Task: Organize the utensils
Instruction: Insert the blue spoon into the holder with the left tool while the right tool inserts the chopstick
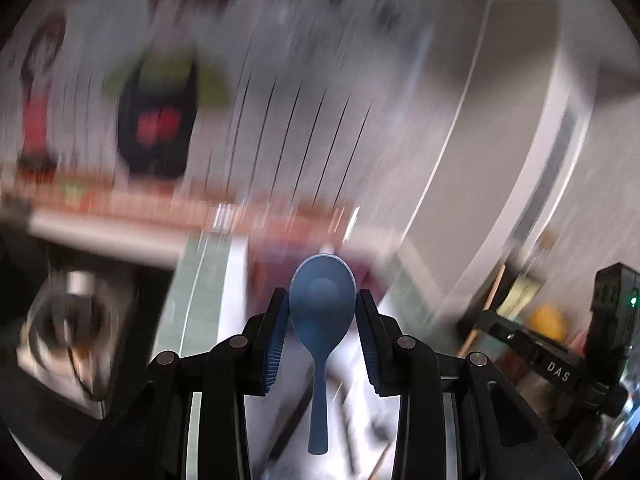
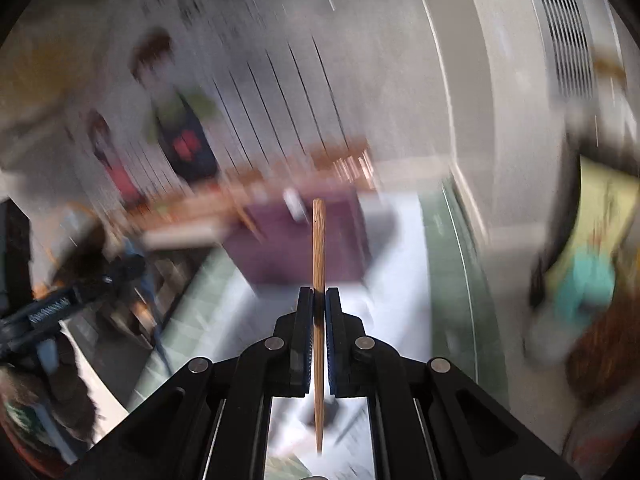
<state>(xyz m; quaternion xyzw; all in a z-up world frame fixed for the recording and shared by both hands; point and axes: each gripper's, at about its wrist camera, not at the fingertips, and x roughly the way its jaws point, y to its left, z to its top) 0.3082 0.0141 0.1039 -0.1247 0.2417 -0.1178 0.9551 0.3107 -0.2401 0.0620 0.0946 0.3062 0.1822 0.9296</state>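
Heavy motion blur, fisheye-bent edges, dim corners, soft daylight.

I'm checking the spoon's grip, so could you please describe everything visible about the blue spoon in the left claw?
The blue spoon looks like matte plastic, one piece, with a rounded oval bowl and a slim handle that flares slightly at its end. It is held in the left claw, bowl pointing away from the camera and handle running back toward it. The blue ribbed pads flank the bowl's sides. Nothing else appears to touch it; the background is blurred.

Black linkage arms, silver round pivot pins, blue ribbed fingers (image 1: 276, 340)
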